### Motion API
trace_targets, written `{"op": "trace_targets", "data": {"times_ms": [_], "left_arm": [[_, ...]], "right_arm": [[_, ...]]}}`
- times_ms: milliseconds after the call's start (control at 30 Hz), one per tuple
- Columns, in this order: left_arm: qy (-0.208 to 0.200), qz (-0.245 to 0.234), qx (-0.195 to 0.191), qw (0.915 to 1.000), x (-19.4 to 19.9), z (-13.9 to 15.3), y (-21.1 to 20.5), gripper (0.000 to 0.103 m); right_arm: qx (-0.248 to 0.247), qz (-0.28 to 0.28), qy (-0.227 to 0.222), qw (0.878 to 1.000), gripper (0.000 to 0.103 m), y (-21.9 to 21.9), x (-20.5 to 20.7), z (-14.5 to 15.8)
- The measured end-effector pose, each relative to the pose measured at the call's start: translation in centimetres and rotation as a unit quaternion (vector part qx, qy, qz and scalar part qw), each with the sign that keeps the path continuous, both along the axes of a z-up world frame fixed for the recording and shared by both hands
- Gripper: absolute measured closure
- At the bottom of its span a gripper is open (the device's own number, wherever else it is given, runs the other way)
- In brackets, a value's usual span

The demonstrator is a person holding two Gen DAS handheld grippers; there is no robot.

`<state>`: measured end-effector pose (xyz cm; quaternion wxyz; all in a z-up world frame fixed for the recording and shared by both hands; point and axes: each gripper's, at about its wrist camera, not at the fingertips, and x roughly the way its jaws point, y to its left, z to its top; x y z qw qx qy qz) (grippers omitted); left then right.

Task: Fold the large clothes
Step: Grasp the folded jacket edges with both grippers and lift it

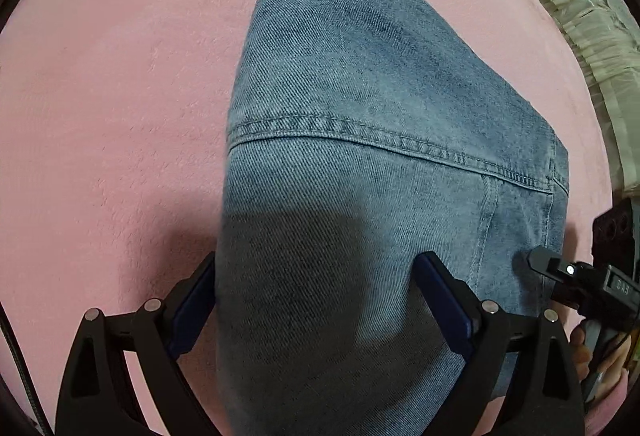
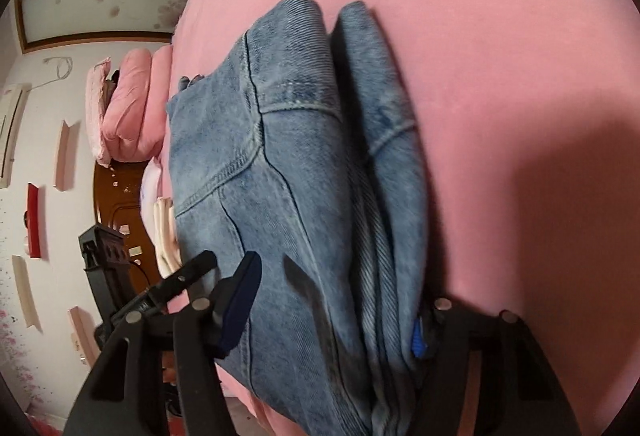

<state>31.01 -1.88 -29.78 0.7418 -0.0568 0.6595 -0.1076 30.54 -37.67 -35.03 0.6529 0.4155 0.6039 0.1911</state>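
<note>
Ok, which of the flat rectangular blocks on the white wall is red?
The red rectangular block near the left edge of the right wrist view. The other blocks above and below it are pale pink or cream.

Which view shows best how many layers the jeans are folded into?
The right wrist view: the jeans show two stacked folds side by side along their edge, on the pink bed cover. The left wrist view looks down on one flat top layer with a seam across it, so the layers beneath are hidden.
</note>
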Motion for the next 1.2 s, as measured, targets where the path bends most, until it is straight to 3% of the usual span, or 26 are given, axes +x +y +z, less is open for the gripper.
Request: {"op": "trace_targets", "data": {"times_ms": [67,233,400,533,667,833,967,1200], "left_arm": [[0.005,0.01,-0.017,0.9998,-0.4,-0.3,0.2,0.008],[0.044,0.049,-0.092,0.9936,0.1,-2.7,1.6,0.004],[0.034,0.044,-0.072,0.9959,0.0,-2.7,0.7,0.009],[0.046,0.048,-0.068,0.9955,0.3,-2.4,0.4,0.02],[0.035,0.048,-0.033,0.9977,0.1,-0.9,-0.6,0.033],[0.013,0.031,0.015,0.9993,-0.5,0.7,-2.5,0.05],[0.001,0.014,0.051,0.9986,-1.6,1.9,-3.9,0.054],[0.017,-0.009,0.045,0.9988,-3.7,3.1,-3.9,0.062]], "right_arm": [[0.002,0.003,0.002,1.0,0.056,0.2,0.6,-0.4],[0.028,-0.041,0.009,0.999,0.063,-0.4,0.4,-1.2],[0.025,-0.054,-0.002,0.998,0.072,-1.1,-0.7,-1.1],[0.028,-0.059,-0.006,0.998,0.081,-1.6,-1.6,-0.6],[-0.018,-0.043,-0.035,0.998,0.083,-0.5,-1.7,1.4],[-0.029,-0.049,-0.063,0.996,0.086,1.0,-2.2,3.6],[-0.049,-0.037,-0.092,0.994,0.087,2.2,-3.0,5.5],[-0.102,-0.022,-0.12,0.987,0.088,4.7,-5.4,9.3]]}}
